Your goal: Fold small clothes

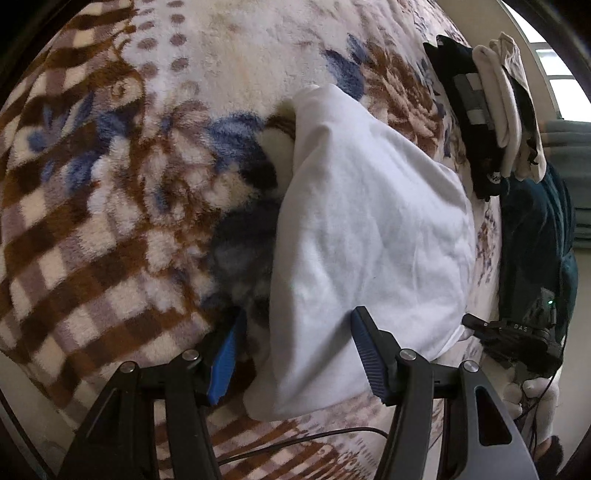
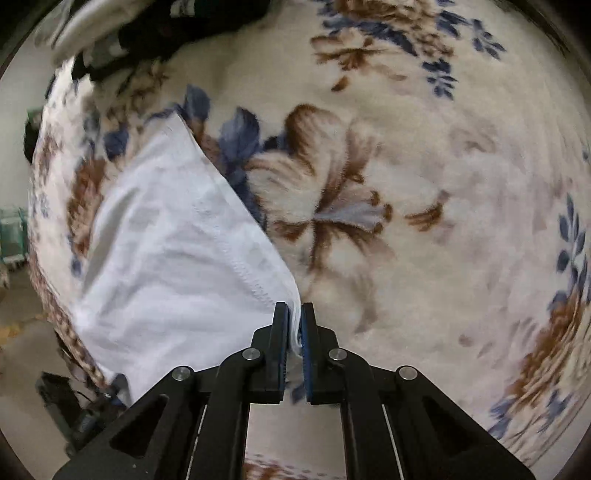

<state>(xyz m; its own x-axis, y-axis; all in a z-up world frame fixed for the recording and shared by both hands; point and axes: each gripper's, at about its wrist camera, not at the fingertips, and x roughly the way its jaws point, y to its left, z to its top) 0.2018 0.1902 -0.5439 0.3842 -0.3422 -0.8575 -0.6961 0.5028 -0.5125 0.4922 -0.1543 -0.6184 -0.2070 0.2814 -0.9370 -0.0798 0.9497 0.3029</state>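
Note:
A folded white garment (image 1: 369,229) lies on a floral fleece blanket (image 1: 110,184). My left gripper (image 1: 295,332) stands open over the garment's near left edge. Its right finger (image 1: 364,347) rests over the cloth and its left finger (image 1: 227,354) is over the blanket, so the pads do not press the cloth. In the right wrist view my right gripper (image 2: 294,321) is shut on a hemmed corner of the white garment (image 2: 177,251), with cloth bunched between the pads. The left wrist view shows that same right gripper (image 1: 471,320) at the garment's near right corner, held by a white-gloved hand (image 1: 535,398).
A stack of dark and white clothes (image 1: 487,110) lies at the blanket's far right edge, and shows as dark clothes (image 2: 155,29) in the right wrist view. A dark teal cloth (image 1: 535,229) hangs beyond the edge. A thin black cable (image 1: 295,439) crosses the blanket (image 2: 424,184) near me.

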